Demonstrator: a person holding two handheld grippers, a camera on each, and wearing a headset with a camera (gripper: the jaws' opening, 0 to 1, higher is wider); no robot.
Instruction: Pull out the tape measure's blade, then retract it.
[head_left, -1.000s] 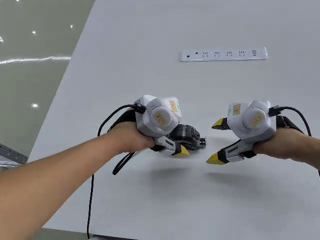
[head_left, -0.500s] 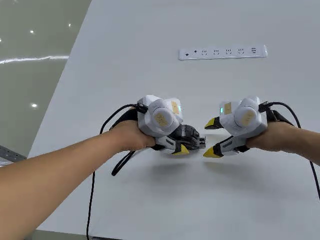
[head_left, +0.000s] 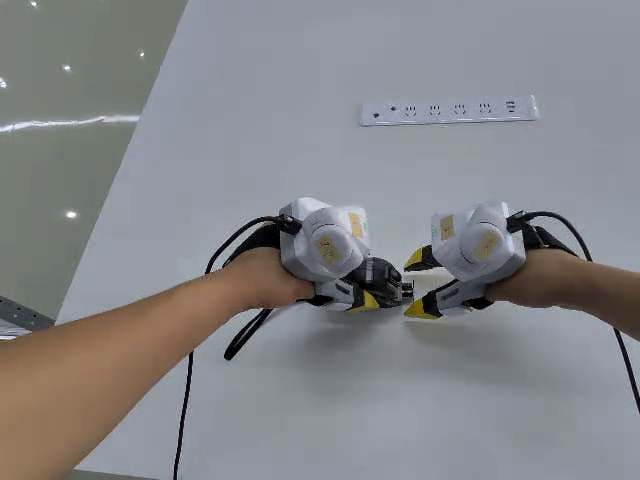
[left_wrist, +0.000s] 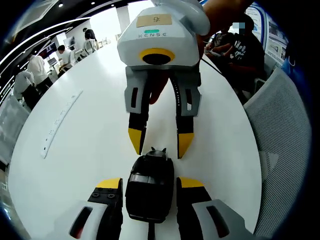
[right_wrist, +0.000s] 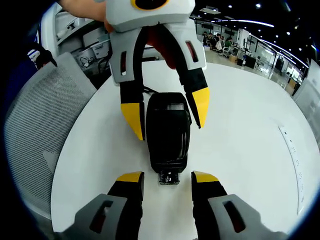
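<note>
A black tape measure (head_left: 381, 277), its blocky plastic case rounded at the corners and glossy on top, sits over the near part of a smooth white table (head_left: 300, 120), clamped across its sides by the left gripper (left_wrist: 149, 183). That gripper's yellow-tipped black jaws are closed against the case, one on each flank. A small metal end hook (left_wrist: 157, 151) pokes from the case's front face. The right gripper (right_wrist: 168, 181) faces it nose to nose, its two jaws parted about as wide as the case, with the hook lying between the wedge-shaped yellow tips; whether either tip touches the hook cannot be told. Both grippers have white moulded housings and are held in a person's hands, with a black cable (head_left: 225, 255) looping from the left one. A long white power strip (head_left: 448, 109) lies flat farther back on the table, well apart from the grippers.
</note>
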